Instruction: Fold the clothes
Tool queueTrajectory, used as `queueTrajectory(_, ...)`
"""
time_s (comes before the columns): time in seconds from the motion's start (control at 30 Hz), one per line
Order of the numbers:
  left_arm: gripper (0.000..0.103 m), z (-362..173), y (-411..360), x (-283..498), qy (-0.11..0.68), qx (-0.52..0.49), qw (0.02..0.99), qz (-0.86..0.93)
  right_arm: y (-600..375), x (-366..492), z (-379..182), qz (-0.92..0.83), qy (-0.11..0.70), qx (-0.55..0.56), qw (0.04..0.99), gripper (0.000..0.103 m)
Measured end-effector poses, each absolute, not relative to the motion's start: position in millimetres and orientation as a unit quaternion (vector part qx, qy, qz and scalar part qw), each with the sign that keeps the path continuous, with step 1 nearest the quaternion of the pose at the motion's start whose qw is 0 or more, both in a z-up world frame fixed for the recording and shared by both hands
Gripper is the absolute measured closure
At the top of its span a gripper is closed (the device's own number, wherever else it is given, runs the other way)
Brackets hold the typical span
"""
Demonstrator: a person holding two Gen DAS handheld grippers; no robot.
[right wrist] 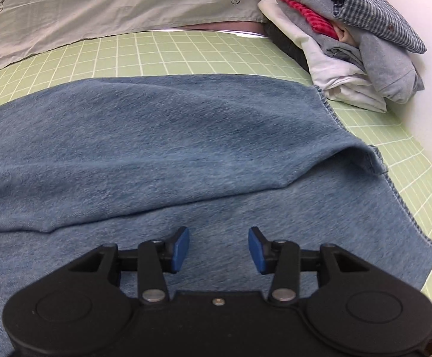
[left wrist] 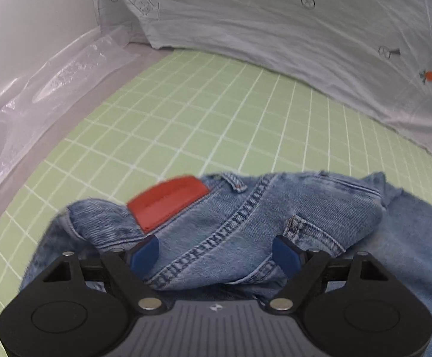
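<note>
green gridded cutting mat [left wrist: 186, 113] under your work, faded blue denim jeans [right wrist: 186, 136] spread across it, your left gripper [left wrist: 216, 253] jaws apart around the bunched waistband (red leather patch [left wrist: 168, 202] just beyond), your right gripper [right wrist: 218, 250] gaping over flat legs, stack of folded clothes [right wrist: 349, 44] beside.

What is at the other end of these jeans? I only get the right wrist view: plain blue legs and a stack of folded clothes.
Observer: The waist end, under the left tongs. The jeans are bunched there, with a red patch at the waistband.
Operator: Are those tongs gripping it?
Observer: No. They stand open, one finger on each side of a denim ridge, not pinching it.
Operator: Anything beside that end?
Observer: A clear plastic bag lies along the far left edge of the green grid mat.
</note>
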State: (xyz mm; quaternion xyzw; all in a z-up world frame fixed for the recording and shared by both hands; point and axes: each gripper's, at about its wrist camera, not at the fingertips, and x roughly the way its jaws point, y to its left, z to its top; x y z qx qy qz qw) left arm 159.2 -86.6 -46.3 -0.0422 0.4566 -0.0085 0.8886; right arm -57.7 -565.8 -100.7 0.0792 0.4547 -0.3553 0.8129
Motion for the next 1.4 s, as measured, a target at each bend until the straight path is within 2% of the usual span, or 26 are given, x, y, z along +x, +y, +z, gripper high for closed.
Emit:
queueTrajectory(0.27, 0.019, -30.0, -40.6, 224.0, 0.430, -0.058, 0.901, 0.014, -557.2, -56.4, -104.4, -0.372, 0.447, 0.092, 0.808, 0.056)
queueTrajectory(0.4, 0.019, -55.7, -35.4, 259.9, 0.489, -0.062, 0.869, -0.038, -552.4, -52.7, -104.9, -0.380, 0.452, 0.079, 0.803, 0.056)
queueTrajectory(0.53, 0.018, -83.0, -46.5, 264.4, 0.527, -0.045, 0.845, -0.075, -548.2, -49.1, -104.6, -0.385, 0.459, 0.064, 0.798, 0.056)
queueTrajectory(0.6, 0.014, -92.7, -47.9, 261.7, 0.537, -0.055, 0.837, -0.090, -547.1, -49.3, -104.3, -0.386, 0.461, 0.064, 0.797, 0.056)
queueTrajectory(0.77, 0.014, -102.6, -39.3, 254.0, 0.539, -0.106, 0.829, -0.101, -544.3, -47.0, -104.7, -0.384, 0.468, 0.047, 0.795, 0.055)
queueTrajectory(0.83, 0.022, -101.0, -39.8, 251.1, 0.536, -0.110, 0.830, -0.109, -543.2, -43.9, -104.8, -0.382, 0.471, 0.036, 0.794, 0.055)
queueTrajectory(0.9, 0.052, -99.0, -39.5, 247.6, 0.530, -0.138, 0.826, -0.132, -542.5, -40.9, -104.9, -0.379, 0.474, 0.027, 0.794, 0.055)
queueTrajectory(0.93, 0.056, -97.9, -40.4, 245.3, 0.527, -0.146, 0.826, -0.137, -542.2, -39.4, -104.9, -0.378, 0.475, 0.023, 0.794, 0.055)
queueTrajectory(1.0, 0.072, -92.4, -45.9, 240.8, 0.516, -0.134, 0.834, -0.140, -541.3, -37.1, -104.8, -0.378, 0.475, 0.021, 0.794, 0.055)
queueTrajectory(1.07, 0.080, -76.7, -45.3, 240.8, 0.492, -0.124, 0.852, -0.127, -541.5, -37.3, -105.0, -0.377, 0.474, 0.022, 0.795, 0.055)
queueTrajectory(1.17, 0.083, -42.7, -34.8, 246.3, 0.430, -0.113, 0.890, -0.097, -542.5, -38.3, -105.1, -0.376, 0.474, 0.025, 0.796, 0.055)
queueTrajectory(1.23, 0.081, -18.3, -15.9, 258.1, 0.366, -0.112, 0.923, -0.030, -542.1, -38.2, -105.2, -0.378, 0.472, 0.028, 0.796, 0.055)
queueTrajectory(1.3, 0.063, -10.3, 5.7, 277.3, 0.331, -0.133, 0.934, 0.017, -541.4, -37.5, -105.6, -0.378, 0.469, 0.029, 0.798, 0.055)
queueTrajectory(1.33, 0.059, -10.7, 11.6, 284.6, 0.327, -0.136, 0.934, 0.045, -541.0, -37.0, -105.6, -0.377, 0.469, 0.029, 0.798, 0.055)
queueTrajectory(1.4, 0.038, -9.8, 14.9, 290.5, 0.335, -0.114, 0.930, 0.099, -540.1, -36.1, -105.8, -0.375, 0.467, 0.029, 0.800, 0.055)
